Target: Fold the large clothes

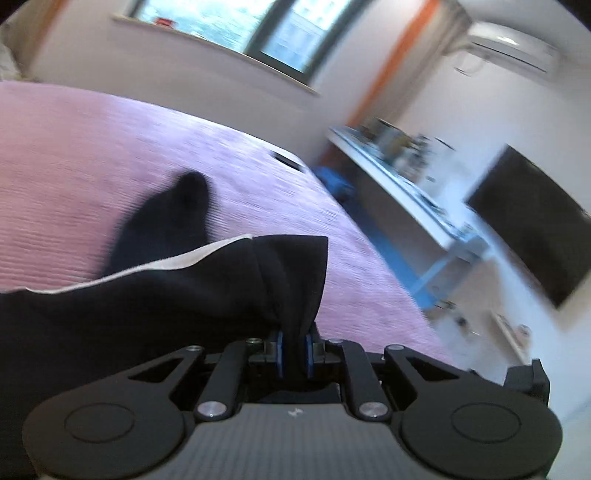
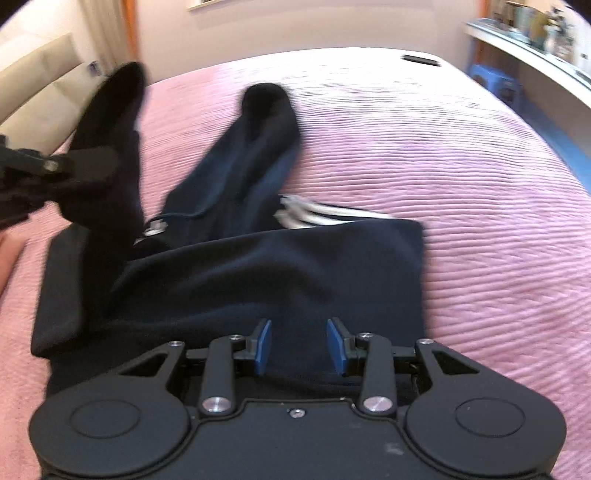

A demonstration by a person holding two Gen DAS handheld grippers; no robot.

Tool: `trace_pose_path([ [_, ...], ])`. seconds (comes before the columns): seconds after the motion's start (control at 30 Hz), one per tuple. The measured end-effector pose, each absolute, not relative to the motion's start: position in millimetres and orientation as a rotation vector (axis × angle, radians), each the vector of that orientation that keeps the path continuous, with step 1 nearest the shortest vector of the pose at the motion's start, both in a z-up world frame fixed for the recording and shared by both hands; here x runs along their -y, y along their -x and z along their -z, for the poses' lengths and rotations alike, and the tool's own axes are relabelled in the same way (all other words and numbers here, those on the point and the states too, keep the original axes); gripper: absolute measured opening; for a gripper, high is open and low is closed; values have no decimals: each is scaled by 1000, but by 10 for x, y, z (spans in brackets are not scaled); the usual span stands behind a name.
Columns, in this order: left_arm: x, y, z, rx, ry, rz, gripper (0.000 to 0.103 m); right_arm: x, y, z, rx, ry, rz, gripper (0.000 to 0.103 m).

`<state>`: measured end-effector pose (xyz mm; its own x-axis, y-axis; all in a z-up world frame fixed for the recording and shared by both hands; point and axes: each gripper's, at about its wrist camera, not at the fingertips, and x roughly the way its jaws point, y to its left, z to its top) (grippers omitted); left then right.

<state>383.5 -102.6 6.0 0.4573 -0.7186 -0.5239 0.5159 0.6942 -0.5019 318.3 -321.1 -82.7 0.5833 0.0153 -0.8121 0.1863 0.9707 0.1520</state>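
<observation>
A: What fills the room?

B: A wide bed [image 2: 424,155] under a pink ribbed cover [image 1: 110,155], taking most of both views. Behind it stands a pale wall with a dark-framed window [image 1: 236,33] and an orange strip [image 1: 391,70] running up beside it. An air conditioner [image 1: 513,48] hangs high on the right.

A: And along the side?

B: A long white bench [image 1: 402,184] crowded with small blurred items, a black screen [image 1: 532,221] on the wall past it, and a blue stool [image 2: 495,83] on the floor between bed and bench. A cream padded headboard [image 2: 40,88] sits at the left in the right wrist view.

A: Where is the clothing?

B: A dark navy garment [image 2: 266,266] with white stripes [image 2: 325,214] lies on the cover, one end stretched toward the far side of the bed.

A: The tools?

B: The left tool [image 1: 293,349] is clamped on a bunched fold of the garment, which rises between its blue pads [image 1: 279,350]. The right tool [image 2: 300,345] stands spread apart above the dark cloth, gripping nothing.

A: Anything smaller?

B: A small dark object [image 1: 288,160] near the bed's far corner, too blurred to name.
</observation>
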Motion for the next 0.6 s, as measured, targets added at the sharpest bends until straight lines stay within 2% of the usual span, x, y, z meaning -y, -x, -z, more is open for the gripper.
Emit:
trace_pose_path([
  [0.1, 1500, -3791, 229, -813, 283, 819, 23, 3490, -3130, 901, -952, -230, 145, 44],
  [0.17, 1734, -3789, 510, -854, 286, 832, 38, 3637, -3114, 968, -961, -225, 169, 44],
  [0.2, 1796, -3802, 672, -880, 297, 842, 51, 3714, -3107, 1003, -967, -224, 182, 44],
  [0.23, 1839, -3834, 798, -911, 296, 826, 55, 3788, -3102, 1041, -973, -228, 194, 44],
  [0.3, 1791, -3859, 972, -969, 310, 788, 55, 3899, -3114, 1112, -986, -244, 203, 46],
  [0.4, 1498, -3813, 1019, -989, 327, 742, 62, 3988, -3192, 1175, -989, -305, 149, 48],
  [0.47, 1297, -3757, 938, -991, 299, 699, 65, 4010, -3285, 1185, -983, -361, 91, 61],
  [0.53, 1073, -3693, 869, -999, 279, 643, 66, 4009, -3416, 1232, -959, -391, 42, 70],
  [0.6, 894, -3663, 827, -1009, 272, 584, 66, 3994, -3571, 1274, -945, -372, 34, 70],
])
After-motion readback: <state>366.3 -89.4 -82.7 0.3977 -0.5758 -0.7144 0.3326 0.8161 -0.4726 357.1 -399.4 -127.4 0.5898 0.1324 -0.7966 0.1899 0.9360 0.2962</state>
